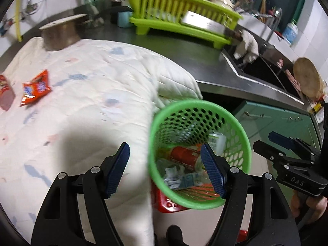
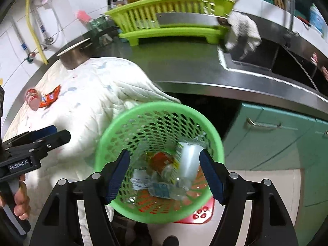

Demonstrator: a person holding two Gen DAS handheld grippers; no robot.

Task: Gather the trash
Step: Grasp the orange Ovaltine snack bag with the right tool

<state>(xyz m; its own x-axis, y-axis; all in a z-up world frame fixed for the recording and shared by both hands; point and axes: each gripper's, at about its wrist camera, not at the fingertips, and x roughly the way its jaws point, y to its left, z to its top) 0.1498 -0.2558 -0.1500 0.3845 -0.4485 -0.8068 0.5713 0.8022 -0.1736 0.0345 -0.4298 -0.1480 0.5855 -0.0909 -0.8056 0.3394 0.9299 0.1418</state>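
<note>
A green perforated trash basket (image 1: 235,123) (image 2: 114,135) stands on a red stool beside the counter and holds several wrappers, a red can and a white carton (image 2: 189,160). My left gripper (image 1: 165,169) is open and empty above the basket's left rim. My right gripper (image 2: 164,173) is open and empty over the basket's mouth. On the white quilted cloth (image 1: 92,86) (image 2: 92,94) lie an orange snack wrapper (image 1: 34,89) (image 2: 50,97) and a red tube-shaped pack (image 1: 5,94) (image 2: 31,100), far left of both grippers.
A metal pot (image 1: 60,31) stands on the cloth's far end. A lime dish rack (image 1: 180,18) sits on the steel counter, with a sink (image 1: 264,69) and a white rag (image 1: 247,46) to the right. Teal cabinets (image 2: 276,139) are below.
</note>
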